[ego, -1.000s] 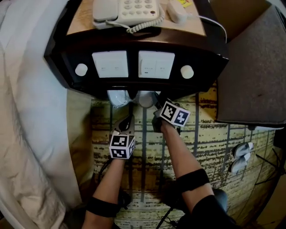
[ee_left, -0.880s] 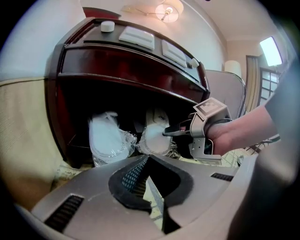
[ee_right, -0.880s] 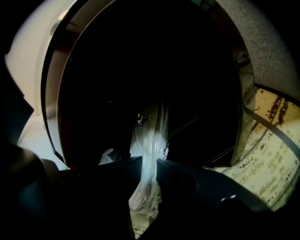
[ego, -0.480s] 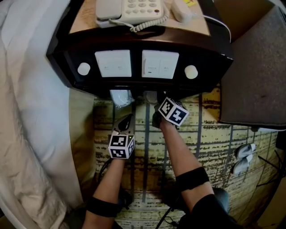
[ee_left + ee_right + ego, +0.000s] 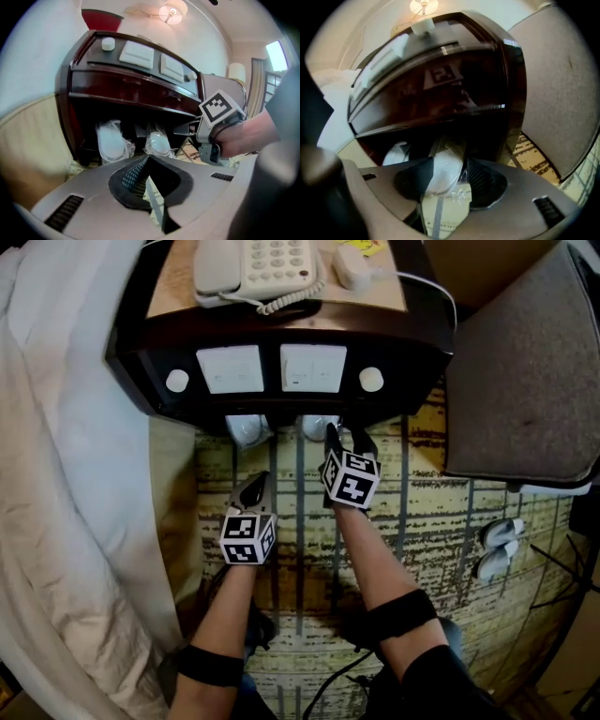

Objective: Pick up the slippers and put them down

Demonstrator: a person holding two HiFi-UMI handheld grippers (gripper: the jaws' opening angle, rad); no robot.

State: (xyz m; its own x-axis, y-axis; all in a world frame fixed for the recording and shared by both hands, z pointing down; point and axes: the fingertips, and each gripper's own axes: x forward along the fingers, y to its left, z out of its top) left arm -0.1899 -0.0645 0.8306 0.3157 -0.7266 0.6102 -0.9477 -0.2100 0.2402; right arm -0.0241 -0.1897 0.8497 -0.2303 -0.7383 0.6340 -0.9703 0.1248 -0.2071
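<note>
The yellow-brown lined carpet (image 5: 441, 521) bears a dark wooden nightstand (image 5: 281, 338). Two white plastic-wrapped slippers (image 5: 247, 428) rest in the nightstand's low opening.

Hotel room: bed (image 5: 75, 474), switch-panel nightstand (image 5: 141, 348), telephone (image 5: 253, 263), wrapped slippers (image 5: 246, 429).

Inspection of my own equipment: my left gripper (image 5: 255, 486) and right gripper (image 5: 347, 437) each carry 1 white cube (image 5: 247, 538) with black square markers. Grey shells (image 5: 93, 197), black ribbed pads (image 5: 133, 176), slotted vents (image 5: 65, 212) at 8 and 4 o'clock. 1 black band (image 5: 204, 665) per forearm.
</note>
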